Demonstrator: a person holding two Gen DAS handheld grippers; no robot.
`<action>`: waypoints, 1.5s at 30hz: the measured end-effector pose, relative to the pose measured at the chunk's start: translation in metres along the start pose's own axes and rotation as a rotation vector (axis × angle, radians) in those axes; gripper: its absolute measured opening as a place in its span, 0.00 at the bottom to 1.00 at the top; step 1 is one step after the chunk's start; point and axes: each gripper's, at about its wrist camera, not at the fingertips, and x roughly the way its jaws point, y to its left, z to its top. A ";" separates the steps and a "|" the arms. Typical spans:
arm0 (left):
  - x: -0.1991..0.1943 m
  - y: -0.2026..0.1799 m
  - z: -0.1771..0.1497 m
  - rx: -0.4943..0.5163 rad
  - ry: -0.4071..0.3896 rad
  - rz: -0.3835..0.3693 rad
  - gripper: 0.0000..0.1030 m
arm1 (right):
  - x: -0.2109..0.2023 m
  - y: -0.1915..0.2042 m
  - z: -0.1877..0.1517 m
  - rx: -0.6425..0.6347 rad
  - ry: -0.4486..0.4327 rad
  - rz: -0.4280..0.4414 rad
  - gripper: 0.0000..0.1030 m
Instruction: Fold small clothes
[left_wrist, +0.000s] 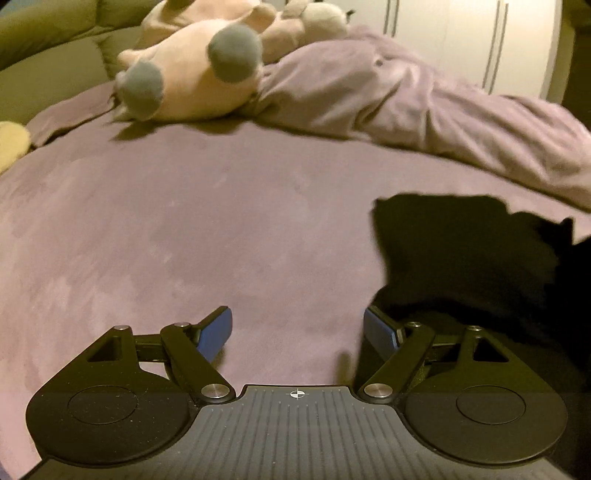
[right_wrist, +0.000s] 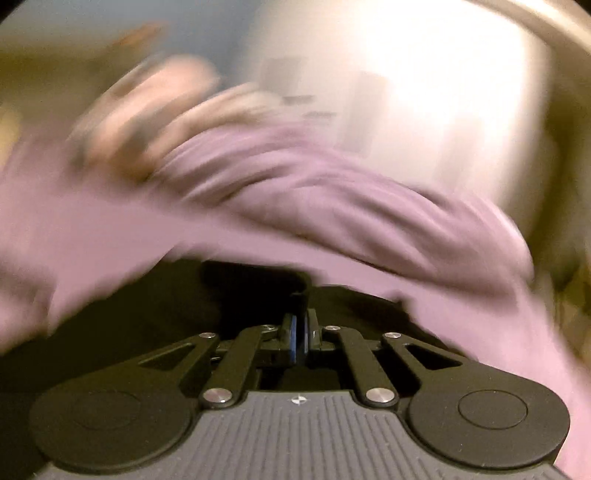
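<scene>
Nearest in the left wrist view, the left gripper (left_wrist: 297, 332), jaws spread wide with nothing between the blue pads (left_wrist: 216, 334), poised over bare mauve bedsheet (left_wrist: 184, 229). Just beside its right-hand finger, touching or nearly so, a black garment (left_wrist: 461, 258) lying on the sheet, its edges uneven, its weave and shape lost in the dark. In the right wrist view, the right gripper (right_wrist: 298, 336) with jaws drawn together, pads all but meeting; black cloth under and ahead of the tips, though whether a thin fold sits pinched between them cannot be told through the blur. Likely light, limp and quite unbreakable, so prone to sag and bunch rather than hold a line; best taken at a corner or hem, one edge per gripper, and kept taut. Further off, a rumpled mauve duvet (left_wrist: 424, 96), then a pale plush toy (left_wrist: 192, 74) with grey feet, and white cupboard doors (left_wrist: 461, 33) beyond.
</scene>
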 end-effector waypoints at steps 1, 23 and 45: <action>0.000 -0.005 0.003 0.002 0.000 -0.016 0.81 | 0.004 -0.032 0.002 0.121 0.024 -0.044 0.03; 0.058 -0.058 0.023 -0.109 0.210 -0.273 0.81 | 0.058 -0.174 -0.041 0.671 0.294 -0.037 0.11; 0.045 -0.076 0.049 0.041 0.148 -0.251 0.81 | 0.061 -0.153 -0.019 0.201 0.254 -0.138 0.32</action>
